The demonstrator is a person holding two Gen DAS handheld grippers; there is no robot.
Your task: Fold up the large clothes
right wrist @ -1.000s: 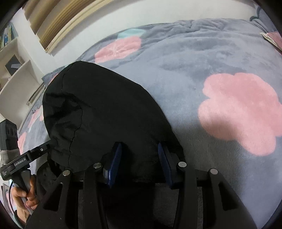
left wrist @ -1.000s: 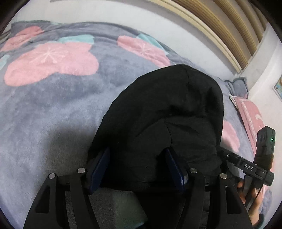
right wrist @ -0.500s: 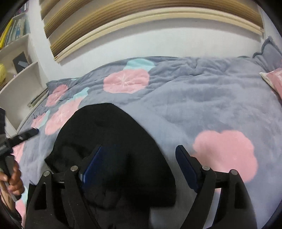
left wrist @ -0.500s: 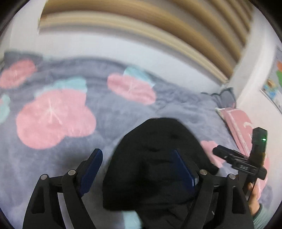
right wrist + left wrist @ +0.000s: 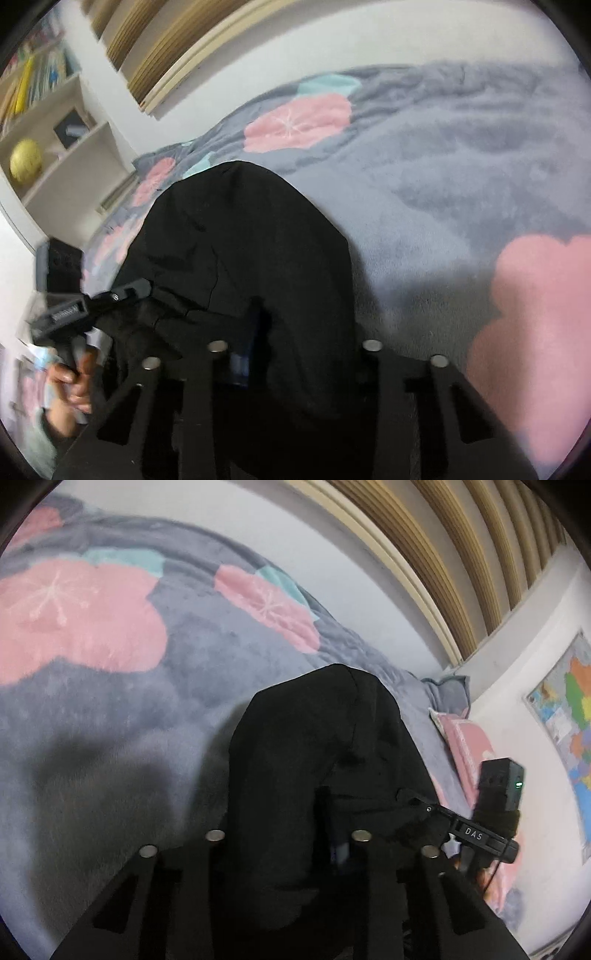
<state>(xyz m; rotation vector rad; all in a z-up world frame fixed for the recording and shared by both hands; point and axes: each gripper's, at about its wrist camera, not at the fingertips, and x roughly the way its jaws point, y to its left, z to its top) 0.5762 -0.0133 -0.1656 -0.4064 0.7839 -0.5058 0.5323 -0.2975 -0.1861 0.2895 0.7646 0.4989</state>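
A black hooded garment (image 5: 317, 738) lies bunched on a grey fleece blanket (image 5: 110, 720) with pink flowers. My left gripper (image 5: 284, 834) is at the garment's near edge. Its jaws are closing, with black cloth bunched between them and draped over the fingers. One blue pad (image 5: 340, 845) peeks out. In the right wrist view the same garment (image 5: 251, 240) fills the middle. My right gripper (image 5: 299, 343) is also closing with cloth between its jaws, and only its left blue pad (image 5: 240, 362) shows. The two grippers hold the garment side by side.
The blanket (image 5: 443, 184) stretches far ahead and to both sides. A pink pillow (image 5: 469, 746) and a wall map (image 5: 569, 720) are at the right. A white shelf with a yellow ball (image 5: 26, 158) stands at the left. A hand (image 5: 74, 373) grips the left handle.
Half a second ago both grippers stood wide open, drawn back from the garment. Both have since moved forward onto it and narrowed their jaws over the cloth.
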